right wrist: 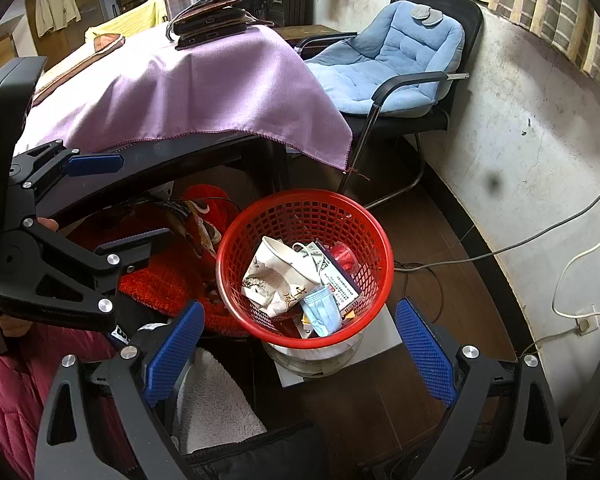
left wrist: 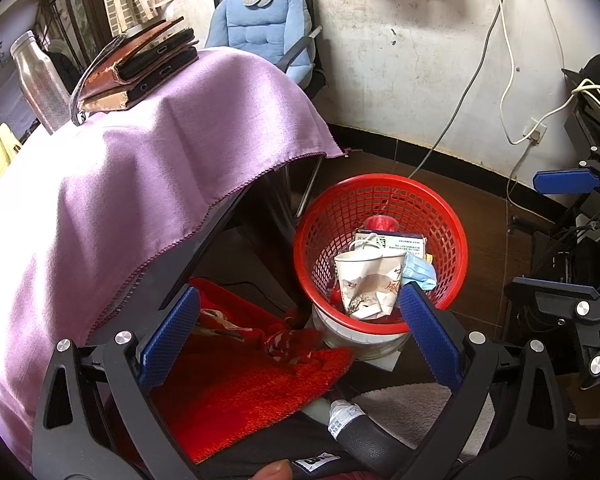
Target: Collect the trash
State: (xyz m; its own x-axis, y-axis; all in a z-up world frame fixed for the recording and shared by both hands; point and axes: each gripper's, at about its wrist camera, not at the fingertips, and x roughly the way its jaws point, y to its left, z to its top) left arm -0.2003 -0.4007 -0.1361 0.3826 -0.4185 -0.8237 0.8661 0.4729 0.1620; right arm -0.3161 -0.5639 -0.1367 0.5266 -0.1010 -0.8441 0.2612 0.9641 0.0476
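Both hand-held grippers hang above the floor with jaws spread wide and nothing between them, the left hand-held gripper (left wrist: pixel 298 320) and the right hand-held gripper (right wrist: pixel 300 338) each aimed down at the red basket (right wrist: pixel 236 240), which suggests a drop just made or a check before the next pick.

At ten o'clock in both views stands the tabletop (left wrist: pixel 100 184), draped in purple cloth that overhangs its edge; wallets (left wrist: pixel 140 68) and a steel bottle (left wrist: pixel 38 80) sit at its far end, and no loose trash shows on the part in view.

At twelve o'clock a chair (right wrist: pixel 396 56) with a blue cushion backs against the wall.

At the centre of the right view, the basket rests raised on a pale tub (right wrist: pixel 320 356) over a flat board, apparently lifted to bring its mouth nearer the hands. It is roughly half full.

Inside, largest first: a crumpled paper cup (right wrist: pixel 276 276) at nine o'clock; a printed box (right wrist: pixel 340 284) at three o'clock; a blue mask (right wrist: pixel 320 314) at six o'clock; a red wrapper (right wrist: pixel 344 256) at one o'clock. Smaller scraps beneath are too hidden to name.
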